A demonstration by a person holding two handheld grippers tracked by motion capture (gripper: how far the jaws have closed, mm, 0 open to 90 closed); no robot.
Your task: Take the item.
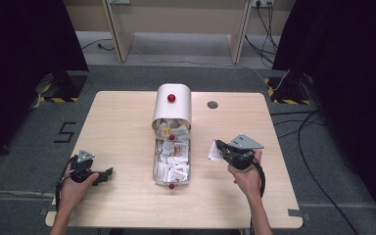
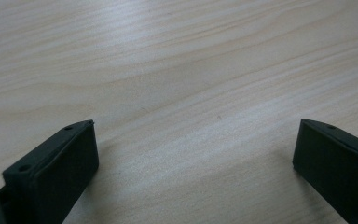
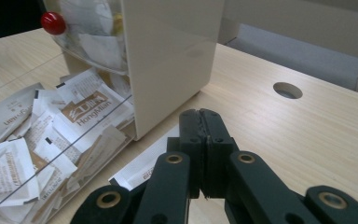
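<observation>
Nearest the high camera, two forearms enter from the near edge of the wooden table, one gripper in each hand.

Left: the left gripper rests low on the near left of the table, well apart from the work. Its jaws stand wide apart with nothing but bare wood between them, as the left gripper view shows; it appears parked, keeping that side free until needed.

Centre: a cream dispenser box with a rounded top and a red knob stands toward the far middle. A clear tray runs from its mouth toward the near edge, full of loose white and brown paper sachets. The tray probably lies pulled out so that the sachets can be picked from above.

Right: the right gripper sits just to the right of the tray, jaws pressed together on one white sachet. In the right gripper view that sachet juts out leftward from under the closed jaws, pinched by one edge, likely so it hangs flat and comes away singly. A round cable hole lies at the far right of the table.
</observation>
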